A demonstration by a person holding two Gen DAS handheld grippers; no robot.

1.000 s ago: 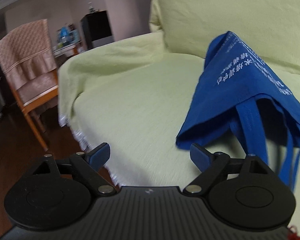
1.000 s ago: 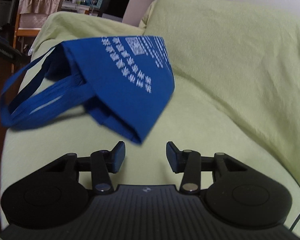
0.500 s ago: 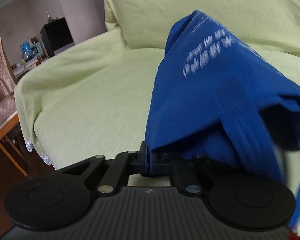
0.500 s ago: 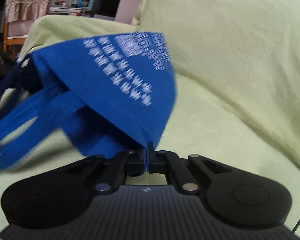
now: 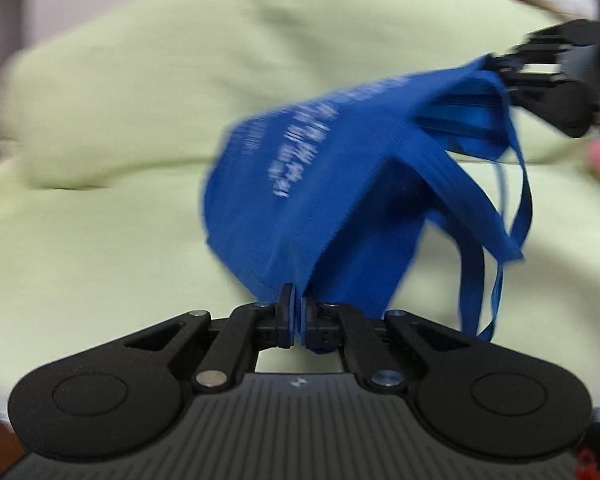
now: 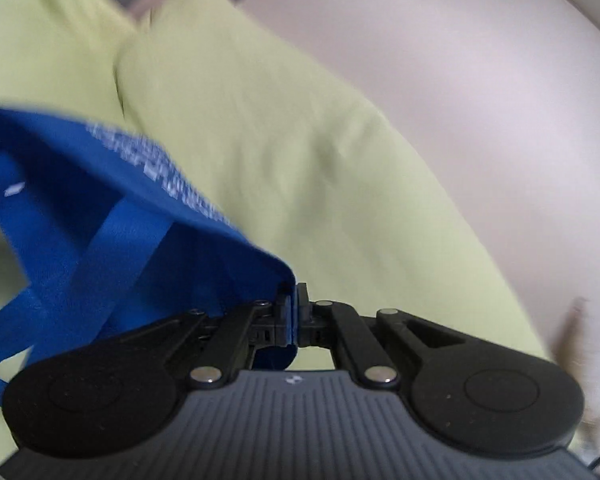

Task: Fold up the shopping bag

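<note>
Now, bag: blue fabric shopping bag with white print hanging in air over pale green covered sofa
Left gripper: clamped on bag corner
Right gripper: clamped on opposite corner
Handles: dangling loose
Risk: thin corner bites, could slip out mid-swing; straps could tangle into fold

Both grippers clamped on blue cloth, held up off the surface

The left gripper has its fingers pressed together with a thin edge of fabric pinched between the pads, its black linkage arms drawn inward. The right gripper is closed in the same way on another corner; in the left wrist view it appears blurred at the upper right, well apart from the left one and higher.
</note>
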